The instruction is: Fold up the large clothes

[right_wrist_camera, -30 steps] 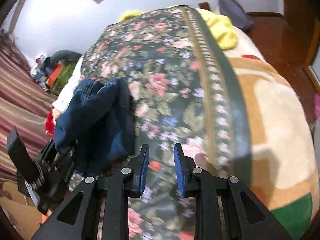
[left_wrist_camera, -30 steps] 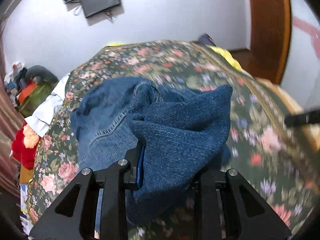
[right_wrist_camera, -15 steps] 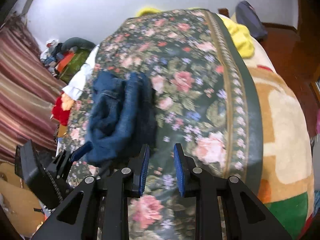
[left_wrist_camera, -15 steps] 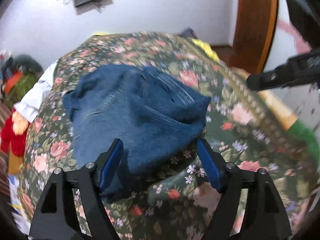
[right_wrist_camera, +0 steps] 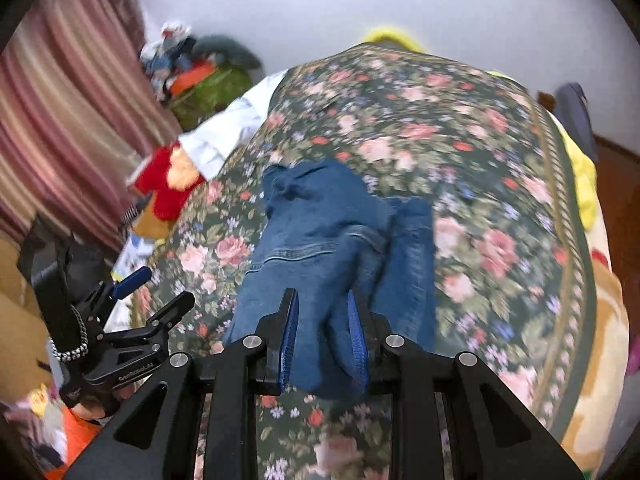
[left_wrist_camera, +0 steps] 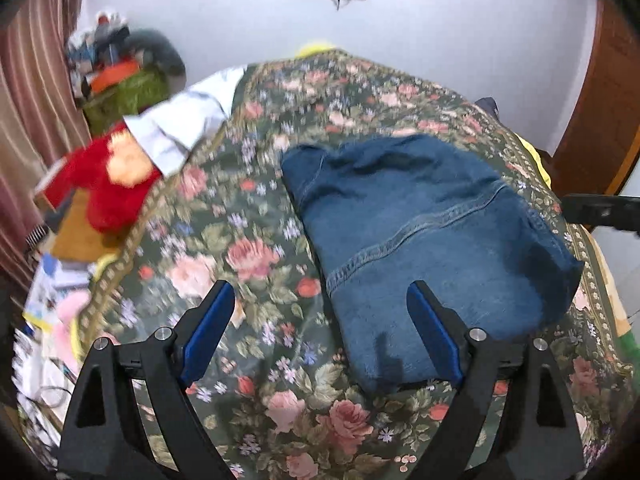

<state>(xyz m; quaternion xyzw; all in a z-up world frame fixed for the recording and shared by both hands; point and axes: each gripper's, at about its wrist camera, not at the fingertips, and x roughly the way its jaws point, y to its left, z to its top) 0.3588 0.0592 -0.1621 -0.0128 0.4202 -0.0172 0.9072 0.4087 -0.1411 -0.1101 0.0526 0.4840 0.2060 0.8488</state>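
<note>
Left wrist view: left claw [left_wrist_camera: 320, 336] spread wide and empty, hovering over the floral bedspread [left_wrist_camera: 248, 256], its right finger over the near edge of the folded denim garment [left_wrist_camera: 432, 232], which lies flat on the bed. Right wrist view: right claw [right_wrist_camera: 323, 338] clenched on a near fold of the denim garment [right_wrist_camera: 320, 240], left claw [right_wrist_camera: 154, 292] released beside it at left. Judgement: to fold well, the right claw should carry its edge straight across, low and taut, while the left pins the opposite edge.

Motion blur smears the floral bedspread [right_wrist_camera: 500, 248] (far right especially).
</note>
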